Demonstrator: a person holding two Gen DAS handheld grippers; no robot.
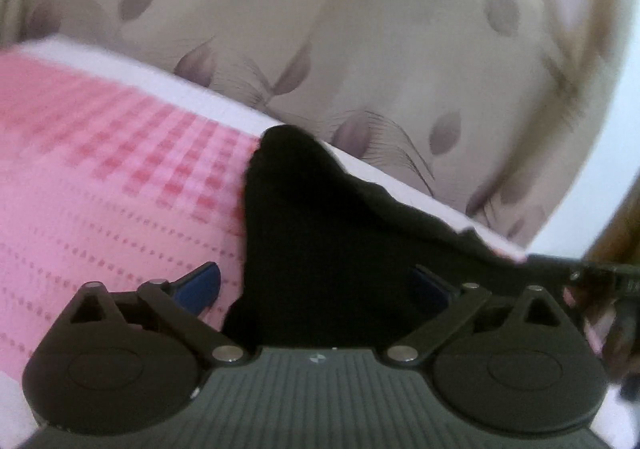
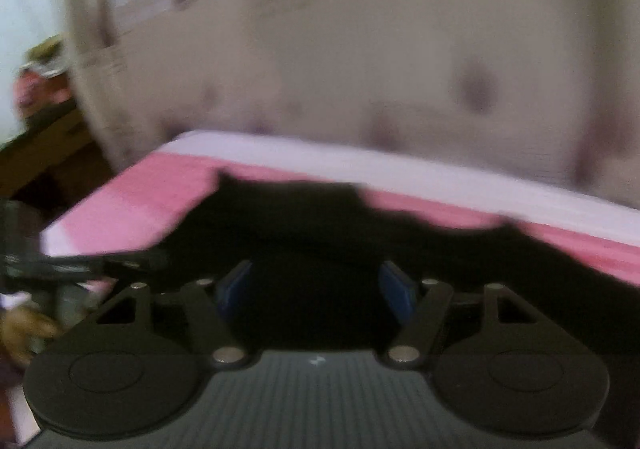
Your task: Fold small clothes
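Two blurred fisheye views look forward along a pair of hand-held grippers toward a pink checked cloth [image 1: 120,177] with a white border, spread over a raised surface [image 2: 440,169]. Behind it hangs a beige curtain [image 1: 400,49] printed with mauve leaves.

In the left wrist view, the left gripper [image 1: 316,285] sits at 6 o'clock with its blue-padded fingers spread wide apart. A black garment [image 1: 328,241] lies on the pink cloth, running from the picture's centre out toward 3 o'clock. It passes between the fingers, but the pads do not appear to press on it. At 3 o'clock, part of the other tool and a hand [image 1: 600,313] show at the frame's edge.

In the right wrist view, the right gripper [image 2: 316,287] is likewise at 6 o'clock, its fingers apart though narrower than the left's. The same garment spreads darkly across the middle, from 9 to 3 o'clock. Whether the pads touch it cannot be told through the blur.

The garment looks rumpled and uneven, with a peaked corner near the cloth's far border. I judge that any fold is at most partial, with squaring up and finishing left to do.

No container appears in either view.
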